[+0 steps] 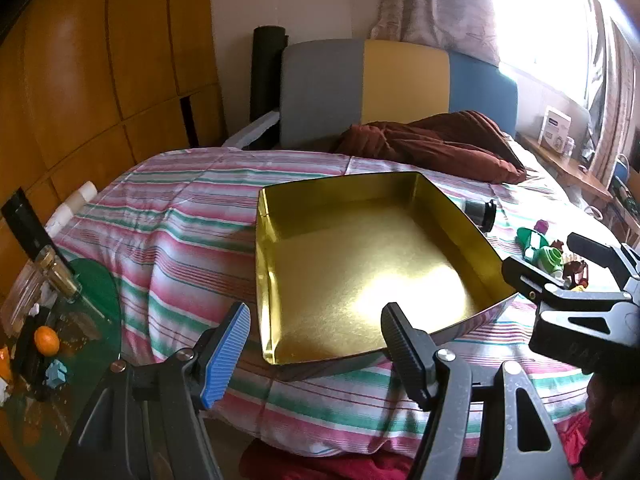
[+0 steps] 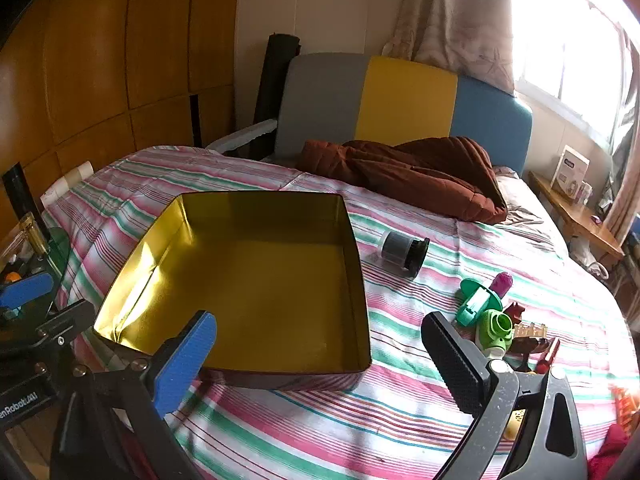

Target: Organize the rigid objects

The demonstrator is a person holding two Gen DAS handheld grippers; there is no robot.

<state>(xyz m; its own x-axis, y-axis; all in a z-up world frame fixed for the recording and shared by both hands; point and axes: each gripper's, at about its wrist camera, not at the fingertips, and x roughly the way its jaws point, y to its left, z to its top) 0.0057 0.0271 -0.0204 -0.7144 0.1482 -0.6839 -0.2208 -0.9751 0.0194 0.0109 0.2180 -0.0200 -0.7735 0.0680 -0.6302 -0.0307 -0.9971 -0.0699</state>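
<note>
A gold metal tin (image 1: 280, 264) (image 2: 152, 256) lies open and empty on the striped bed. A small grey jar with a black lid (image 2: 404, 252) (image 1: 482, 214) lies on its side right of the tin. A cluster of small toys sits further right: a green piece (image 2: 478, 300) (image 1: 530, 240), a light green piece (image 2: 494, 330), a pink piece (image 2: 502, 283) and brown pieces (image 2: 530, 336). My left gripper (image 1: 316, 346) is open and empty before the tin's near edge. My right gripper (image 2: 320, 352) (image 1: 560, 256) is open and empty over the tin's near right corner.
A brown blanket (image 2: 420, 172) lies bunched at the headboard (image 2: 400, 100). A glass side table (image 1: 80, 320) at the left holds bottles and an orange (image 1: 47, 341). A wooden wardrobe (image 1: 100, 60) stands left. A shelf with a box (image 2: 572, 176) is under the window at right.
</note>
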